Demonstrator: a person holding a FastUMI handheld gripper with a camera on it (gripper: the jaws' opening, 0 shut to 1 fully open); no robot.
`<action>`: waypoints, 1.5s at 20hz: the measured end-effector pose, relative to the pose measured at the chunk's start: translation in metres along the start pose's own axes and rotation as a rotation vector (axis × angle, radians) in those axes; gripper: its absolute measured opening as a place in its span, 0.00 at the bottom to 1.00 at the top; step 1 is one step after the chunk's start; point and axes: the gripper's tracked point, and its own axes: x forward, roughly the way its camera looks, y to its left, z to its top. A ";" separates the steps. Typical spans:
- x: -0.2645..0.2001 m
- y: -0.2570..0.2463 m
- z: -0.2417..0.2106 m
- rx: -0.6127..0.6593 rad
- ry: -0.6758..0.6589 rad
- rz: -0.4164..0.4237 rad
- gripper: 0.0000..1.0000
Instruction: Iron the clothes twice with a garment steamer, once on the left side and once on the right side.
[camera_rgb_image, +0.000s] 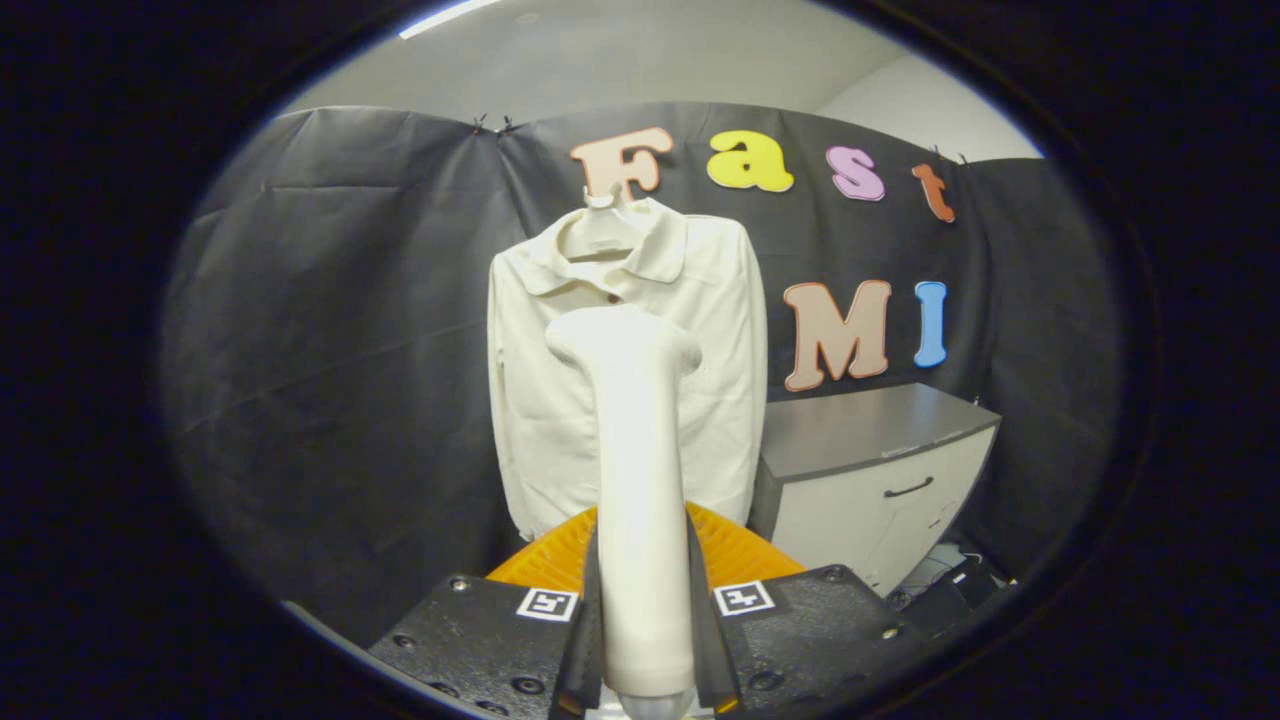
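Hand-held gripper (645, 620): your two fingers clamp the steamer's handle.
Steamer (635, 450): upright between the fingers, head toward the shirt.
Shirt (540, 400): cream, hanging on the far wall, beyond the steamer.

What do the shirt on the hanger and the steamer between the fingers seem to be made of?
Shirt: cream woven fabric, probably cotton; matte, faint grid texture, soft folds.
Steamer: likely smooth plastic; off-white, even moulded surface with slight sheen. The gripper fingers press on both its sides.
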 end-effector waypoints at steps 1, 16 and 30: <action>0.001 0.008 0.002 0.000 -0.006 0.006 0.35; 0.110 0.105 0.027 -0.004 -0.069 0.105 0.35; 0.231 0.097 0.001 -0.059 -0.066 0.056 0.35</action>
